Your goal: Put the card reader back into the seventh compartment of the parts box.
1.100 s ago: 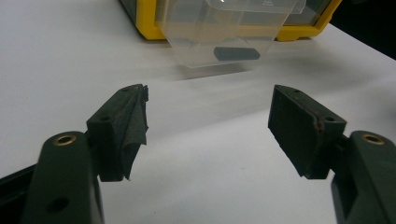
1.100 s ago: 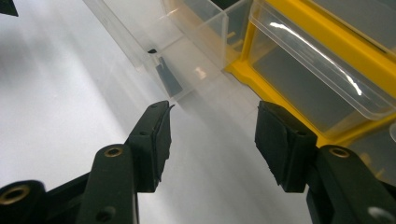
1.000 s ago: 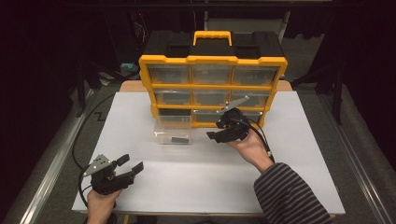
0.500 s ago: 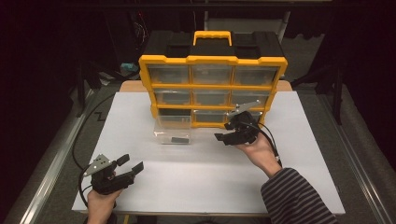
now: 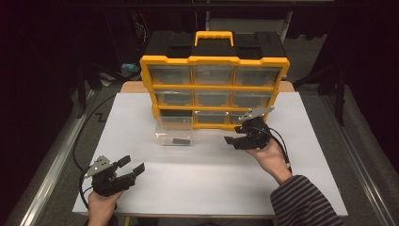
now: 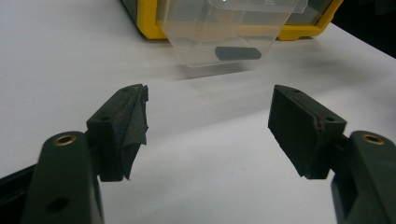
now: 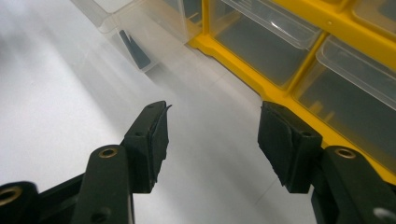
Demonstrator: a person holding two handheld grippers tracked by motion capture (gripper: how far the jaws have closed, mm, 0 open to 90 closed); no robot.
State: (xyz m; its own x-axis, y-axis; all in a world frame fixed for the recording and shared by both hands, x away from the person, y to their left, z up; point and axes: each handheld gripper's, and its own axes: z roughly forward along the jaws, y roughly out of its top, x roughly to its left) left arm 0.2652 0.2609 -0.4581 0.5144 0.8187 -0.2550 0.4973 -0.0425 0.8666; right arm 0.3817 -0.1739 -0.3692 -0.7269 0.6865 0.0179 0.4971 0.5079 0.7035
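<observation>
Item: yellow drawer cabinet (image 5: 214, 87) with black top and yellow handle, standing upright at the far middle of the white tabletop (image 5: 211, 179). Three rows of three clear drawers; the bottom-left slot is vacated.

Item: clear drawer (image 5: 174, 132), pulled out and resting on the tabletop just in front of the cabinet's bottom-left slot, touching or nearly touching the yellow frame. Contents: one small dark block (image 5: 181, 141), lying flat on the drawer floor; what it is made of is hard to tell through the plastic.

Item: right hand-held gripper (image 5: 235, 140), held in front of the cabinet's bottom row, right of the drawer and apart from it. Jaws spread, nothing between them; they have just been opening a little. Its own view shows bare tabletop between the pads (image 7: 156, 135), with the yellow frame close on one side.

Item: left hand-held gripper (image 5: 133, 165), at the near left of the tabletop, well apart from the drawer. Jaws spread wide, holding nothing, aimed toward the drawer.
</observation>
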